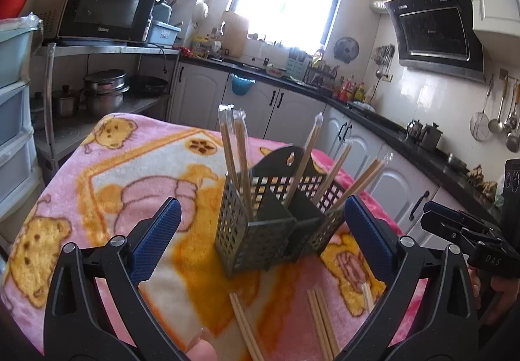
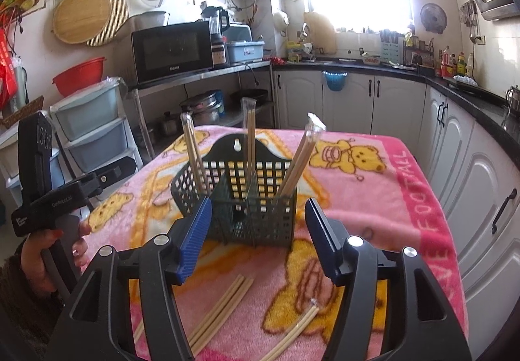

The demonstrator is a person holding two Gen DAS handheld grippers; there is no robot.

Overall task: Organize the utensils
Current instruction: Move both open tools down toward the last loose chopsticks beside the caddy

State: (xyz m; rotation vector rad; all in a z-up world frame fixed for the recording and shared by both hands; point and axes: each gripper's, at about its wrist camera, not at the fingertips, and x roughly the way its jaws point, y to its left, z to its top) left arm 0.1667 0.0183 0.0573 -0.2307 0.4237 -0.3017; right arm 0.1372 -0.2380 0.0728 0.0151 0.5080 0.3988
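Dark perforated plastic caddy held wrapped chopsticks; left tool gaped wide, right tool half-spread, both apparently empty.

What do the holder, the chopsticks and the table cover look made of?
Holder: likely moulded plastic, dark matte green, grid of square holes. Chopsticks: pale wood or bamboo, uncoated look; the standing ones sit in clear sleeves. Cover: fuzzy fleece-like blanket, printed bears.
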